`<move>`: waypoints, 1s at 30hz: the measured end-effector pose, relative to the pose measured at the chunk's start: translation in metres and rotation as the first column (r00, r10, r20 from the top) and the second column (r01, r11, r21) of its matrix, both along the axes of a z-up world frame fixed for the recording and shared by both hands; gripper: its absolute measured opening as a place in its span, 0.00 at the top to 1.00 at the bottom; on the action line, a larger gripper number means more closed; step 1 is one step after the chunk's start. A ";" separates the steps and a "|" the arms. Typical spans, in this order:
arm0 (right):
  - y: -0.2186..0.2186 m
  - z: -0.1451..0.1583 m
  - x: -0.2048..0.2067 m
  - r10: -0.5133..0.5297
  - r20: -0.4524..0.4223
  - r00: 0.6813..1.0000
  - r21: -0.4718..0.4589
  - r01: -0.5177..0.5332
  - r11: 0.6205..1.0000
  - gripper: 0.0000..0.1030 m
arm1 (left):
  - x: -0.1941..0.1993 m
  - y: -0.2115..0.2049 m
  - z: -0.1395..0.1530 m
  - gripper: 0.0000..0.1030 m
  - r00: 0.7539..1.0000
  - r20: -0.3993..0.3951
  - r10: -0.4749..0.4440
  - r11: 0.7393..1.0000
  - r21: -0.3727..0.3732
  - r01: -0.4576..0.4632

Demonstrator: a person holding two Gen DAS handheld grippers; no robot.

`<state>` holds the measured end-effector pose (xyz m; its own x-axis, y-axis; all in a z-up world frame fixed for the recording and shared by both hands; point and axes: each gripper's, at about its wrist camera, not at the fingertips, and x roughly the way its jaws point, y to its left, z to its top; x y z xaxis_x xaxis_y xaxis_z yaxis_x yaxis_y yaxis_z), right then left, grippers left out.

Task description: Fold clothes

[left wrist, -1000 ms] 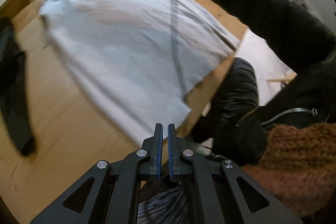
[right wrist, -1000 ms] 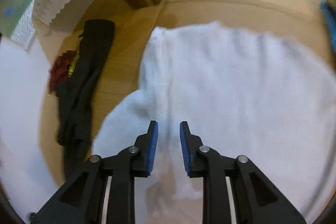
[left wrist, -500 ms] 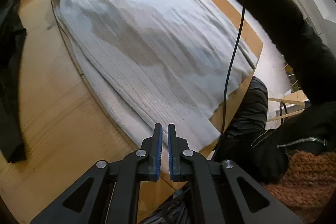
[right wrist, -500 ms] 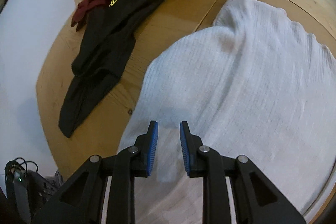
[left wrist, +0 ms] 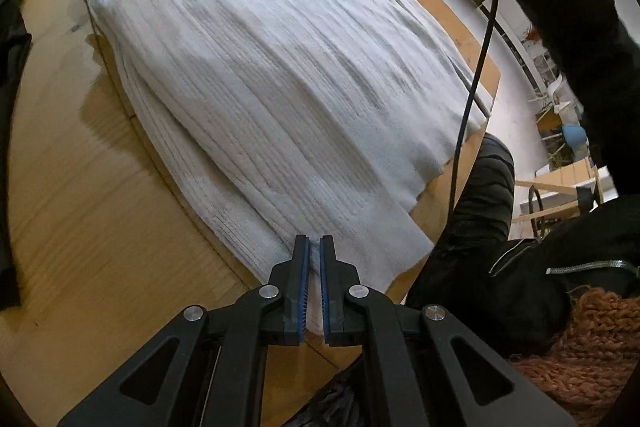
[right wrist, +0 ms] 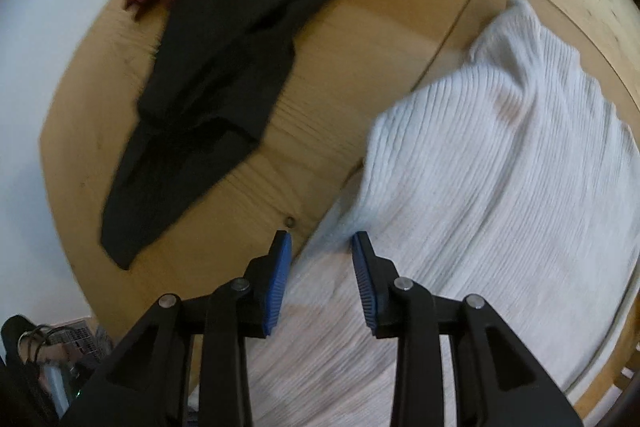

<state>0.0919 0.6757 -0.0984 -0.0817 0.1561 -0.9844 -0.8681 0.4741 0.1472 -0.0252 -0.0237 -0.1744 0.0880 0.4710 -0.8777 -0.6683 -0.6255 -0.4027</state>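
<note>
White ribbed sweater [left wrist: 280, 75] lies flat on the wooden table [left wrist: 80, 207], its long axis running from the near edge, by the person, toward the far side; a second ago it was blurred, mid-spread. Black garment [right wrist: 224, 79] lies near the table's other edge. Left gripper [left wrist: 314, 247] pinches the sweater's near hem. Right gripper [right wrist: 322, 247], jaws just opening, stands apart over the sweater's edge, gripping nothing.
</note>
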 end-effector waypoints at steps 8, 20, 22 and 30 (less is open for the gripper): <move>-0.003 0.002 0.020 -0.052 -0.022 0.998 0.077 0.053 0.996 0.93 | 0.003 -0.004 -0.003 0.95 1.000 -0.009 -0.010 1.000 0.015 0.010; 0.002 0.002 0.049 -0.123 0.006 0.992 0.119 0.122 0.985 0.94 | 0.016 0.004 0.003 0.94 0.994 -0.097 -0.039 0.998 -0.063 0.033; 0.001 0.008 0.054 -0.140 0.016 0.990 0.137 0.137 0.981 0.94 | 0.022 0.008 0.004 0.94 0.989 -0.132 -0.064 0.994 -0.094 0.051; -0.004 0.021 0.075 -0.211 0.038 0.977 0.178 0.201 0.963 0.94 | 0.021 -0.002 0.011 0.94 0.991 -0.132 -0.039 0.995 -0.094 0.027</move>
